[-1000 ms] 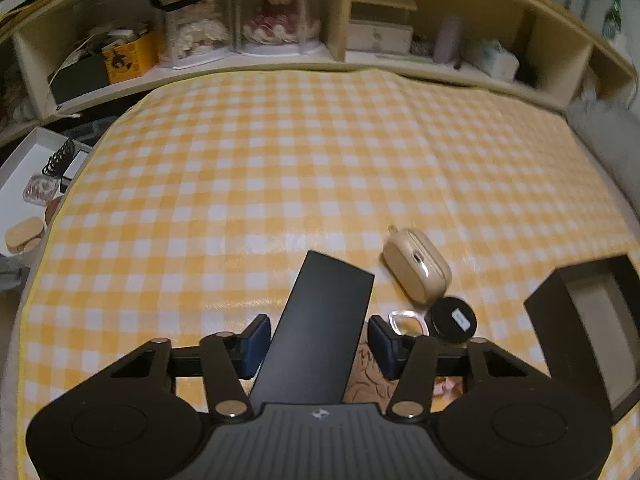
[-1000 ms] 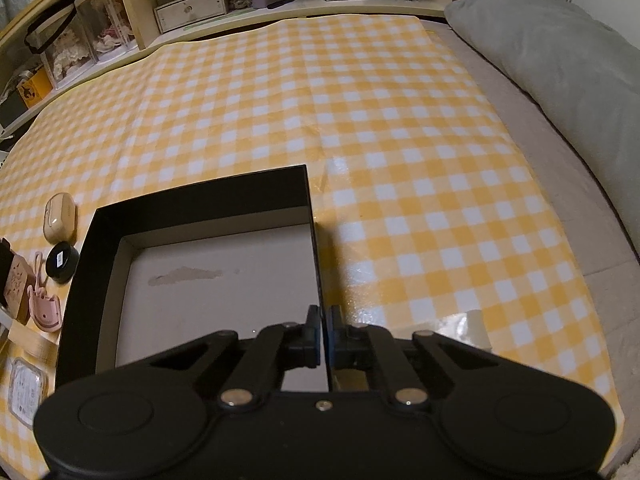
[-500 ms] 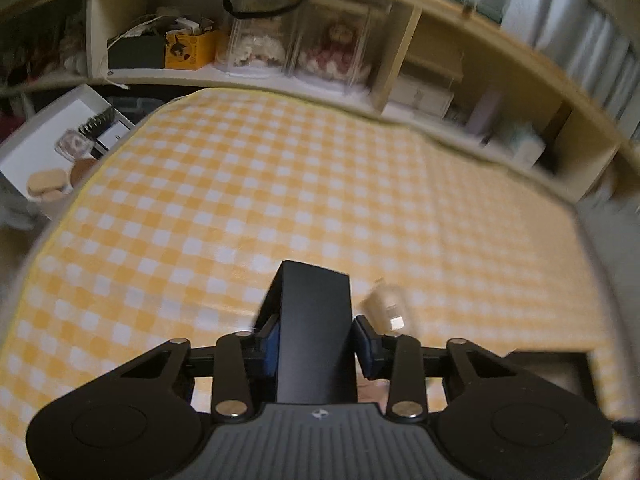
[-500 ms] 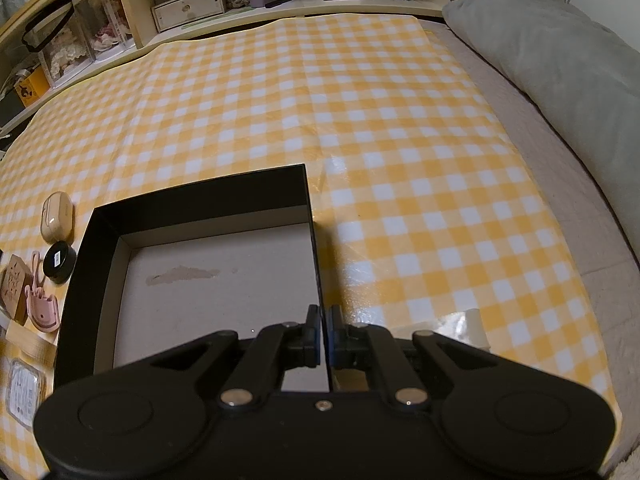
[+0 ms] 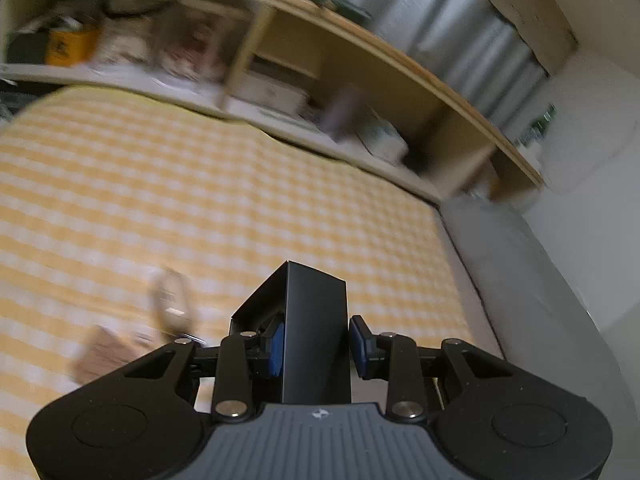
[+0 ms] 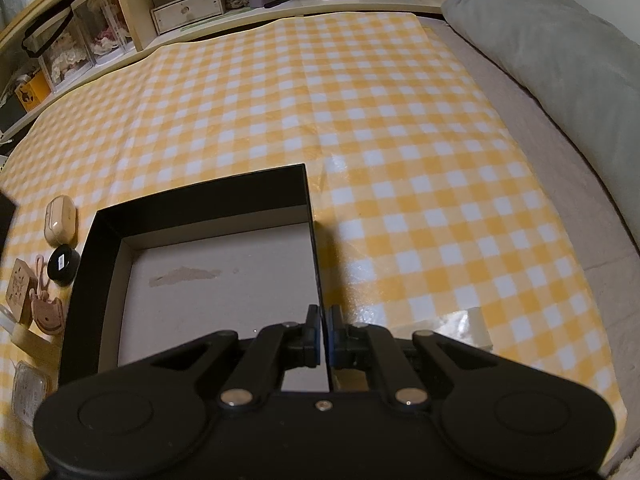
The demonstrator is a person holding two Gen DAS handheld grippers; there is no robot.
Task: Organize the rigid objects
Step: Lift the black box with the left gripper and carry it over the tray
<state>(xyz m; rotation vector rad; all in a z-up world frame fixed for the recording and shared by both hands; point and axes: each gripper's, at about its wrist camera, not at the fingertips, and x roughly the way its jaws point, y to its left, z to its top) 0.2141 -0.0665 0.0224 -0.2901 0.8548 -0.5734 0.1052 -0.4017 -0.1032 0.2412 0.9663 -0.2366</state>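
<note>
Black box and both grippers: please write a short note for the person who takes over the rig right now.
Left gripper: shut on the small black box, held above the checked cloth; this view is blurred.
Right gripper: shut on the right wall of the open black tray.
Beside the tray's left wall, on the cloth: beige earbud case, round black tin, wooden block, pink holder, clear packet.
Done: nothing lies in the tray yet.
Left: probably put the small black box in, then the five loose things.
</note>
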